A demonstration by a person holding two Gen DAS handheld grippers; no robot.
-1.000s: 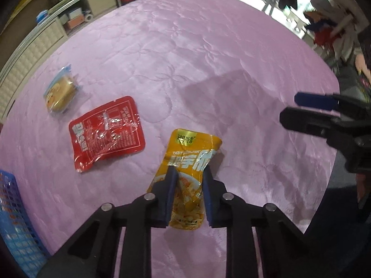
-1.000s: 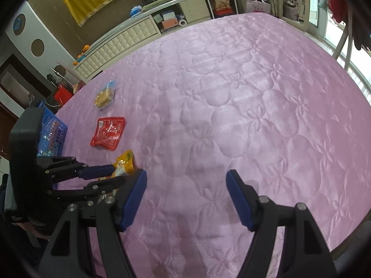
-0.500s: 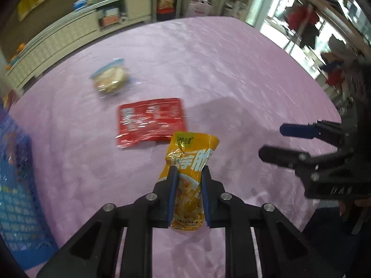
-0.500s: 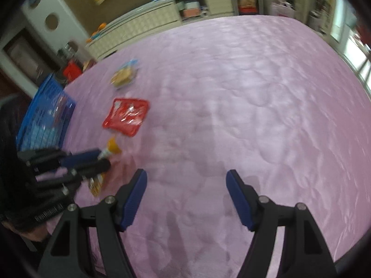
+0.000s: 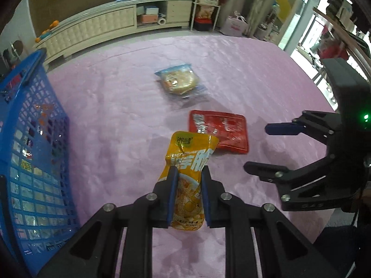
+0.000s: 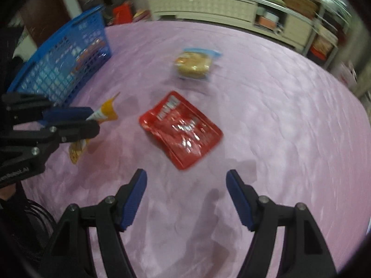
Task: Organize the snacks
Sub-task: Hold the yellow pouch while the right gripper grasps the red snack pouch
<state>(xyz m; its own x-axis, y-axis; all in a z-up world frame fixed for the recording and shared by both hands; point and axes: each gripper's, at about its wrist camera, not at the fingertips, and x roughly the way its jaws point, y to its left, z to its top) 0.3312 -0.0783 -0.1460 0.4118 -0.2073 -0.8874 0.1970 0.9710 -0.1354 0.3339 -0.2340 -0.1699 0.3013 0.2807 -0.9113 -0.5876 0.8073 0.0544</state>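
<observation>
Pink quilt (image 5: 111, 120): carries everything.
Blue basket (image 5: 30, 153): at its left edge.
Right gripper (image 6: 186, 197): angled down, jaws apart, empty (red packet (image 6: 183, 129) ahead).
Left gripper (image 5: 189, 180): angled down, clamped on yellow packet (image 5: 189, 162), lifted beside the basket; Chinese print unreadable.

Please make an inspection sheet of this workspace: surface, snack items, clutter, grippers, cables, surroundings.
Surface: pink quilted cover, no spills seen.
Job's things: yellow snack pouch held off the cover; red snack packet lying flat; clear-wrapped pastry lying flat beyond it; blue basket at the left edge, some packets inside.
Clutter: nothing seen on the cover besides the snacks.
Grippers: left gripper shut on the yellow snack pouch; right gripper open, empty, above the cover near the red snack packet.
Cables: thin dark cords by the left gripper in the right wrist view.
Surroundings: white cabinet with boxes, shelves, bright window on the right.
</observation>
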